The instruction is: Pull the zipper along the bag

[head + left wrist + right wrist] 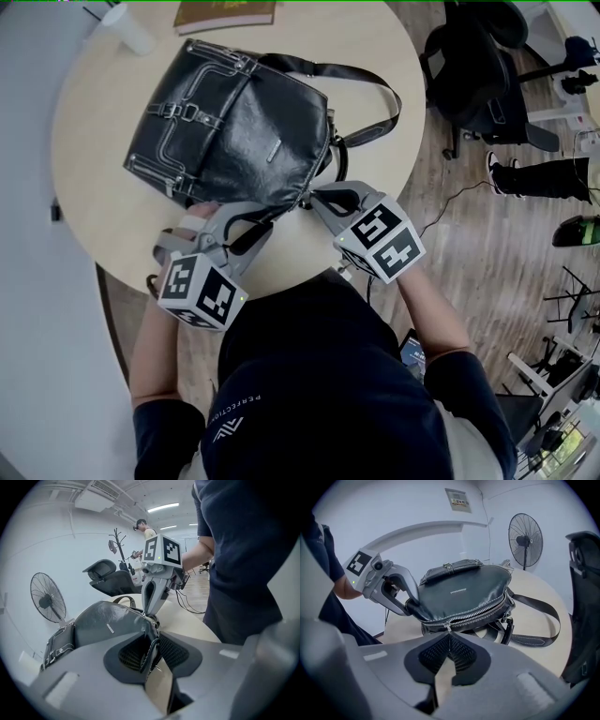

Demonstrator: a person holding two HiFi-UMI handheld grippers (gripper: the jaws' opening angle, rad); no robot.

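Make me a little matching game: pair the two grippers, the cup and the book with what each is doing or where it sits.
1. left gripper
2. right gripper
3. cup
4. book

A. white, far left on the table
B. shut on the zipper pull
C. brown, at the table's far edge
D. clamped on one end of the bag

Pairs: 1-D, 2-B, 3-A, 4-C.
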